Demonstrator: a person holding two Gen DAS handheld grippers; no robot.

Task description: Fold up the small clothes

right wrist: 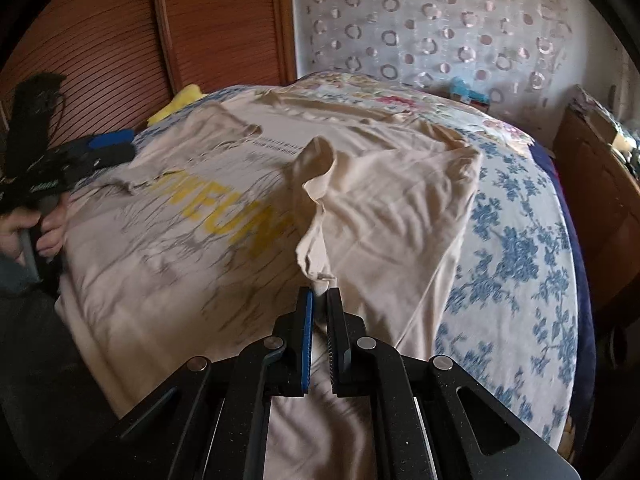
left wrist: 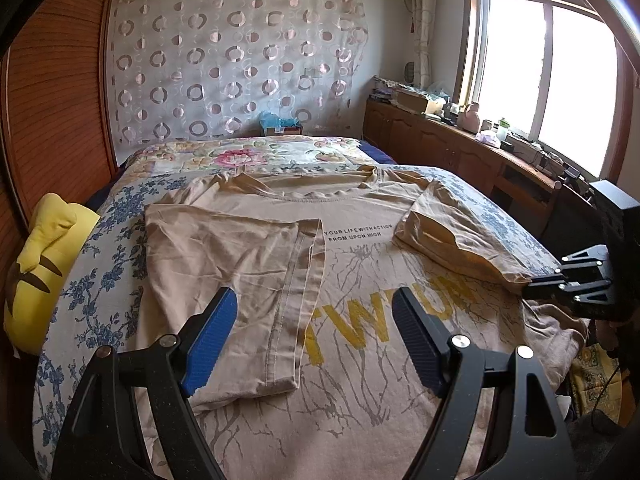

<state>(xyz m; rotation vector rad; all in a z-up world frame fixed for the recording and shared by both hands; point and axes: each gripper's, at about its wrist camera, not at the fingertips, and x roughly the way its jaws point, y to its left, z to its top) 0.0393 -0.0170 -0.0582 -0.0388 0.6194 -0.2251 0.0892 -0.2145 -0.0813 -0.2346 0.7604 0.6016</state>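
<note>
Beige T-shirt (left wrist: 352,248) on bed (left wrist: 104,280): left side folded in; right hand-held gripper (right wrist: 319,300) clamped on right sleeve edge, mid-fold; left hand-held gripper (left wrist: 314,320) apart, empty; lengthwise folds remain.

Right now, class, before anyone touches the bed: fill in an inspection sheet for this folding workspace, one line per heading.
Surface: bed with blue floral sheet; flowered quilt at the far end.
Job's things: beige T-shirt spread face up; left sleeve folded inward; right sleeve lifted.
Clutter: yellow plush toy on the bed's left edge.
Grippers: left gripper open above the shirt, holding nothing; right gripper shut on the right sleeve's edge.
Cables: nothing seen for certain.
Surroundings: wooden wardrobe, circle-patterned curtain, bright window, crowded wooden sideboard.
</note>
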